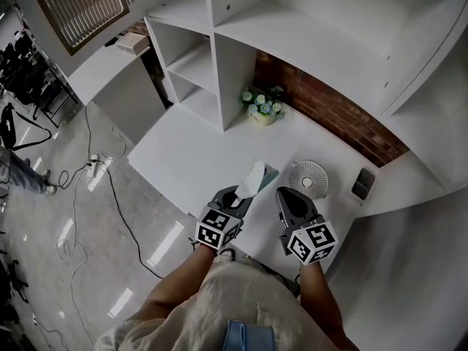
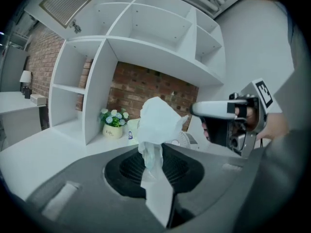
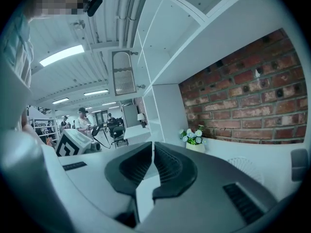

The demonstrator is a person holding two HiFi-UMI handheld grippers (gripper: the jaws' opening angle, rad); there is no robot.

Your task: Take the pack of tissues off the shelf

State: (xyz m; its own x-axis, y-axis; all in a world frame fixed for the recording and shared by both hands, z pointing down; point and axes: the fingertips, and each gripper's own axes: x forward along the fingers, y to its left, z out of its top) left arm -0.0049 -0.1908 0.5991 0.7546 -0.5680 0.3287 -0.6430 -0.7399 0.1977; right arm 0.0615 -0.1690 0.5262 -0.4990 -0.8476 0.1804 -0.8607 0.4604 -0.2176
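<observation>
My left gripper (image 1: 238, 196) is shut on a white tissue (image 1: 253, 179) that sticks up out of the greenish pack of tissues (image 1: 269, 172). The pack sits just beyond the jaws, over the white table (image 1: 183, 152); whether it rests on the table I cannot tell. In the left gripper view the crumpled tissue (image 2: 156, 123) is pinched between the dark jaws, and most of the pack is hidden behind it. My right gripper (image 1: 284, 194) is to the right of the pack, shut with nothing in it (image 3: 149, 166).
A pot of flowers (image 1: 262, 108) stands at the back by the white shelf unit (image 1: 219, 57) and brick wall (image 1: 329, 108). A small white fan (image 1: 308, 178) and a dark device (image 1: 363, 183) lie right of the pack. Cables (image 1: 95, 167) run over the floor at left.
</observation>
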